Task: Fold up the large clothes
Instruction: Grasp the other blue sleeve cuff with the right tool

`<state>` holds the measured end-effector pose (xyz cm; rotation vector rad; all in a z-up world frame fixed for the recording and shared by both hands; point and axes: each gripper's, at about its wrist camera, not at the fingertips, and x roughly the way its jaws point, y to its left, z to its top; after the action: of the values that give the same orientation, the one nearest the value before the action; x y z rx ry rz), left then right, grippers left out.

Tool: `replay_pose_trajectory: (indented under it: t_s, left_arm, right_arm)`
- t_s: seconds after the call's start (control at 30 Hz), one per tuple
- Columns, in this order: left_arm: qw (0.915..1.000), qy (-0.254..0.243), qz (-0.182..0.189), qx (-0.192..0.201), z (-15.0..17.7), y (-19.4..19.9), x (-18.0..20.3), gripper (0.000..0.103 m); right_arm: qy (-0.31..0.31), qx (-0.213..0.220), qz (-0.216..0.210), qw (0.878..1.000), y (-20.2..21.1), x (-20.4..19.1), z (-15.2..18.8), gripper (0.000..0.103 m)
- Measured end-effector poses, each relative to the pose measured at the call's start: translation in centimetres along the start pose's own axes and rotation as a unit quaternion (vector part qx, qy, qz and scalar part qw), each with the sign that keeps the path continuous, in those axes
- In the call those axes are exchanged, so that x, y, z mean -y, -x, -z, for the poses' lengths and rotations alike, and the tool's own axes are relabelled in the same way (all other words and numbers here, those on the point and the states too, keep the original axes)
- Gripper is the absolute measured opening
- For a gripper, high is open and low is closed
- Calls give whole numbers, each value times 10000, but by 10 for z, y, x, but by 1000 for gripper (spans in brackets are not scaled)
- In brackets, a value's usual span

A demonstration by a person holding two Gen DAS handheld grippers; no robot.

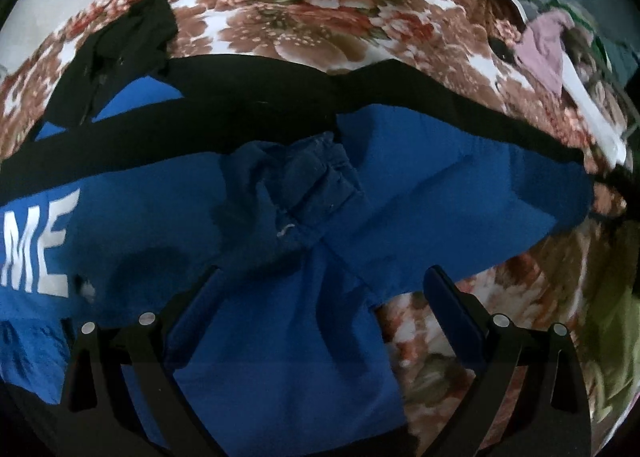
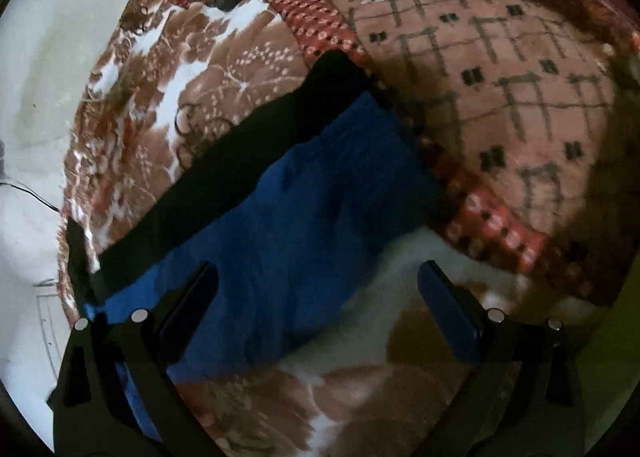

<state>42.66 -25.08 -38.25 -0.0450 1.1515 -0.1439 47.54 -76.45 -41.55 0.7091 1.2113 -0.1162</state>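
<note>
Both tools [image 1: 324, 285] [image 2: 318, 281] agape over garment [image 1: 420, 193] hem.

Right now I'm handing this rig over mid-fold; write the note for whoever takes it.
Left tool: open, holding nothing, above the blue and black garment.
Right tool: open, empty, over the garment's leg end.
Garment lies spread on the floral blanket; white letters at the left side.
Done: laid out; I cannot tell whether any fold is made.
Left: grasp the garment and fold it.
</note>
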Motion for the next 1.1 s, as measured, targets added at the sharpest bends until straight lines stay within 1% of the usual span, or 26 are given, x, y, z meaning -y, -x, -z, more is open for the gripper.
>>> replay_pose_trajectory:
  t_s: [0.07,0.2,0.27,0.33,0.43,0.47,0.5,0.53,0.6,0.7,0.77,0.9,0.93,0.97,1.0,1.03,1.1]
  left_arm:
    - [10000,-46,-31,-18,4,1,-3,97]
    - [9999,51,-91,-70,14,1,-13,97]
    - [9998,121,-139,-103,17,1,-17,97]
    - [9996,208,-170,-95,20,2,-23,97]
    - [9993,309,-186,-70,21,4,-32,97]
    - [9993,327,-196,-65,20,3,-33,97]
    - [9991,359,-209,-52,19,4,-36,97]
    - [9990,382,-212,-33,18,4,-38,97]
    - [9989,426,-201,23,15,5,-41,97]
    - [9986,455,-237,91,9,4,-46,97]
    - [9985,459,-260,145,6,2,-49,97]
    - [9987,324,-376,135,4,-10,-52,97]
    - [9987,279,-410,103,5,-14,-52,97]
    - [9988,233,-427,58,7,-19,-53,97]
    - [9990,179,-421,-18,10,-26,-52,97]
    - [9990,135,-422,-66,13,-30,-52,97]
    - [9987,-47,-498,-30,18,-35,-49,97]
  right_arm:
    - [-34,-29,4,10000,-5,0,-4,98]
    - [-157,3,-35,9999,-11,1,-12,97]
    - [-238,-37,112,9996,-15,3,-16,84]
    - [-250,-58,287,9993,-16,5,-19,60]
    - [-266,-108,231,9993,-13,7,-21,42]
    - [-240,-118,238,9994,-12,5,-21,40]
    - [-198,-124,223,9995,-11,3,-21,32]
    - [-107,-123,223,9996,-11,-2,-21,27]
    - [102,-61,348,9993,-8,-14,-21,22]
    - [95,90,429,9990,0,-24,-22,20]
    - [214,263,416,9986,12,-37,-21,20]
    - [737,573,196,9954,42,-81,-16,20]
    - [880,680,136,9937,51,-97,-12,19]
    - [981,769,175,9920,57,-108,-10,19]
    - [1215,912,273,9880,65,-127,-5,18]
    - [1339,961,257,9860,69,-139,-2,17]
    - [1555,992,130,9827,74,-169,8,17]
